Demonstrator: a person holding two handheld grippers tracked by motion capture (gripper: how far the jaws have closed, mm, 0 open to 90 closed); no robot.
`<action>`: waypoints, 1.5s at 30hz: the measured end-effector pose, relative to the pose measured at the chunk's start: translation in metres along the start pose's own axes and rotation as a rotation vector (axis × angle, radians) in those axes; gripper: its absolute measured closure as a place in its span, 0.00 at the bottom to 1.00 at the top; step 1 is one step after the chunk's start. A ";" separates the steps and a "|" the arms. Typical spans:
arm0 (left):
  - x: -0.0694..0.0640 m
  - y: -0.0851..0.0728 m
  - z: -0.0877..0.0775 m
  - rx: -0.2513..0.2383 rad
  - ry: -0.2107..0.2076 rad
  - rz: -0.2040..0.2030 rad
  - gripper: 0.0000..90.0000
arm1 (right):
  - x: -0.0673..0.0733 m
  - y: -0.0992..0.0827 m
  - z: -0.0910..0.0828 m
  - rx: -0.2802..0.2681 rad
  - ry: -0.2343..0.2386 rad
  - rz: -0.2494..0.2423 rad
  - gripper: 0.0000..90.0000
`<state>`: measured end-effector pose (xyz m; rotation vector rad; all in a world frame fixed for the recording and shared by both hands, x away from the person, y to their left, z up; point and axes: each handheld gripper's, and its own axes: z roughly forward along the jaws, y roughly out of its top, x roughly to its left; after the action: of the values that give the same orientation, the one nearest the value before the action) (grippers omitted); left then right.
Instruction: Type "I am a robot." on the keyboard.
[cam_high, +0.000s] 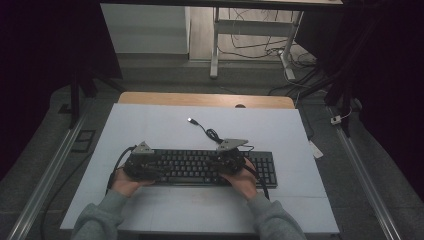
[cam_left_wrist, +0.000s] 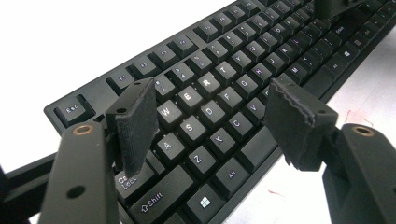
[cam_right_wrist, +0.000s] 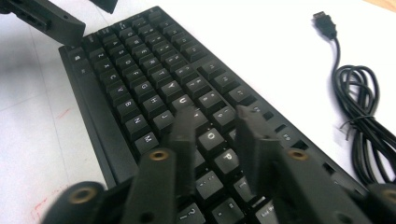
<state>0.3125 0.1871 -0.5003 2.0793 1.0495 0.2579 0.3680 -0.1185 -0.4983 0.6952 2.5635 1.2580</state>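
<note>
A black keyboard (cam_high: 200, 167) lies across the white table top (cam_high: 165, 125), near the person's side. My left gripper (cam_high: 156, 170) hovers over its left end, held in the person's left hand. In the left gripper view the left gripper (cam_left_wrist: 212, 109) is open wide above the letter keys of the keyboard (cam_left_wrist: 243, 56), with nothing between its pads. My right gripper (cam_high: 219, 167) is over the keyboard's right half. In the right gripper view the right gripper (cam_right_wrist: 215, 123) has a narrow gap between its jaws, just above the O and P keys of the keyboard (cam_right_wrist: 140, 70), gripping nothing.
The keyboard's black cable (cam_high: 212, 134) lies coiled behind it, and its USB plug (cam_high: 191, 120) rests loose on the white top. The same cable (cam_right_wrist: 359, 107) and plug (cam_right_wrist: 324, 21) are in the right gripper view. A wooden table edge (cam_high: 205, 99) runs along the far side.
</note>
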 end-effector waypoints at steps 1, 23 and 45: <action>0.000 0.000 0.000 0.001 0.000 0.001 0.38 | 0.000 0.000 0.001 0.008 0.001 -0.002 0.86; -0.001 0.000 0.003 0.016 -0.002 0.012 0.38 | -0.003 0.002 0.024 0.069 -0.014 -0.016 1.00; -0.001 0.000 0.002 0.013 0.000 0.014 0.38 | -0.001 0.001 0.028 0.071 -0.024 -0.039 1.00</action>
<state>0.3126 0.1852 -0.5019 2.0989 1.0400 0.2592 0.3794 -0.0993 -0.5149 0.6668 2.6008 1.1447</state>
